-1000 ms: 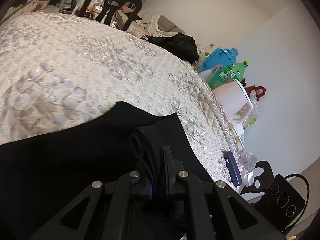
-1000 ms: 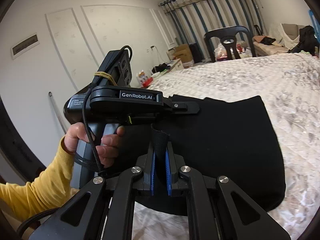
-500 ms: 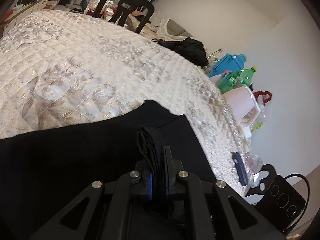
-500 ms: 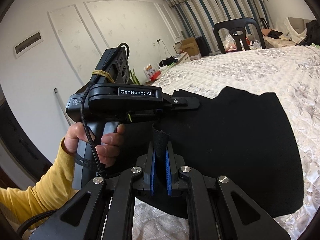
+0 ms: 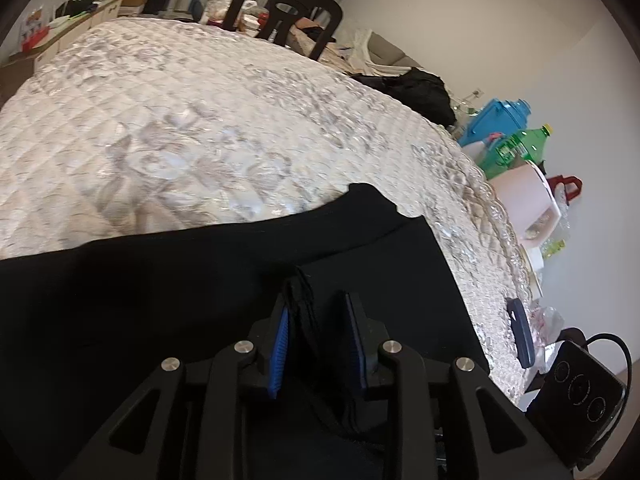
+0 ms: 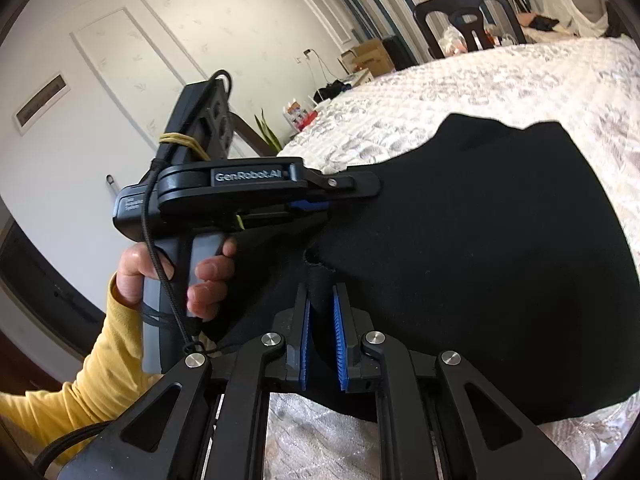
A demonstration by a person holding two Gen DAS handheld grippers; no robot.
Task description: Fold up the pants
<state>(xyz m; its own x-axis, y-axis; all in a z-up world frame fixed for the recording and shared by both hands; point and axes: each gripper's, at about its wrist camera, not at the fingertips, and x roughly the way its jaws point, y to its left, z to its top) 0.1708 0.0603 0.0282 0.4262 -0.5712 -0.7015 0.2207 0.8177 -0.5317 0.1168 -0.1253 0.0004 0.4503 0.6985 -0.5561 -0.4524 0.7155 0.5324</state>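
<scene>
Fingers [image 5: 282,340] apart, just opened, black pants [image 6: 460,240] folded, hem seemingly loose between them.

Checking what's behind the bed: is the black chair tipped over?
No, the black chair stands upright beyond the far edge of the bed, its back rising above the quilt.

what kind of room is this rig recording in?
Most likely a lived-in bedroom. A wide bed with a quilted cover fills the view, striped curtains hang at the far wall, and a chair stands at the bed's far side among household clutter.
</scene>
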